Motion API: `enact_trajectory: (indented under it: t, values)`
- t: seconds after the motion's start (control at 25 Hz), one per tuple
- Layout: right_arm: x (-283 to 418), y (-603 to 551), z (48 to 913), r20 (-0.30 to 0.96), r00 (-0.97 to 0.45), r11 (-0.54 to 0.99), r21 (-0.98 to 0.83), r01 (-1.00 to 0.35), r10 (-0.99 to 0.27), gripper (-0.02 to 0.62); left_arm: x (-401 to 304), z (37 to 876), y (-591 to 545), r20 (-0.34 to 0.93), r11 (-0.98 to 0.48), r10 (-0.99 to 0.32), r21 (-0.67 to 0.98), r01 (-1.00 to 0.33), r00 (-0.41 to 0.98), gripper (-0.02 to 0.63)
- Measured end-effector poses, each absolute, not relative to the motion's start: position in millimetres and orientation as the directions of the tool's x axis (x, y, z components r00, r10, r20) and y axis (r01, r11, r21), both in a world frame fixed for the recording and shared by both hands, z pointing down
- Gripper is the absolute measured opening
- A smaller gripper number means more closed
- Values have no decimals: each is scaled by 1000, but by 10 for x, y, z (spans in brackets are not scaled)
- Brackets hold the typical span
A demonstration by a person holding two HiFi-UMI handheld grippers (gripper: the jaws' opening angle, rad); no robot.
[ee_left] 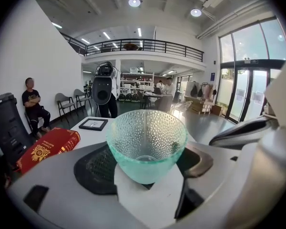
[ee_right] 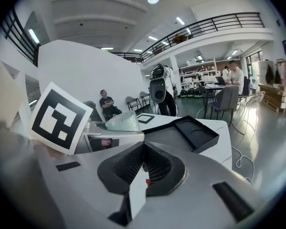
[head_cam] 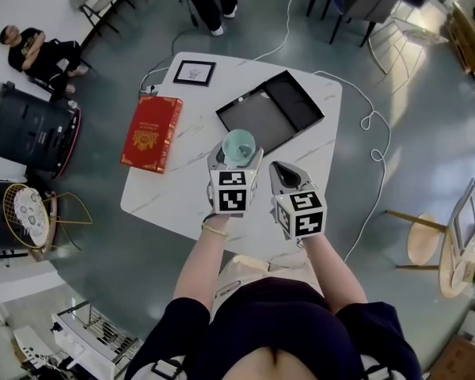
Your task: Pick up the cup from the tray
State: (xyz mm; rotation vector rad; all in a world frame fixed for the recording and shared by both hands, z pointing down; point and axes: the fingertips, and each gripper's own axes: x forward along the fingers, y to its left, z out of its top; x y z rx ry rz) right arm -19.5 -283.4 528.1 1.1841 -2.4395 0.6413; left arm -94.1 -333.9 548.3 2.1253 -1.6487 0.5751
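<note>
Cup [head_cam: 239,146]: pale green dimpled glass, upright, mouth open to the ceiling, nothing visible inside. Clamped low on its wall between the jaws of the left gripper [head_cam: 237,161], a dark ribbed pad against each side. Held up in the air over the near edge of the tray [head_cam: 257,121]. Base hidden behind the jaws in the left gripper view, so clearance from the tray judged from the right gripper view only: probably well above it.

Right gripper [head_cam: 283,174]: just beside the left one, on its right, also held above the table [head_cam: 174,188]. Jaws closed together, pads meeting, nothing between them.

Tray: black, shallow, rectangular, set at an angle on the far half of the white marbled table, with a lidded or stepped section at its far right end.

Red box [head_cam: 151,132]: flat on the table's left side, well apart from the tray. Framed picture [head_cam: 195,72]: at the far left corner.

Seated person [head_cam: 33,50]: off the table, at far left on the floor area.
</note>
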Motion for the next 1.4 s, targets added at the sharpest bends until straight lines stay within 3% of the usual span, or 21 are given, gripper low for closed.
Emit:
enact_trajectory:
  t: [1.4]
  values:
    - [-219, -2133, 4975, 400, -644, 628, -192, -754, -651, 11, -959, 5018, -2101, 490, -186, -840, 146, -972, 234, 373]
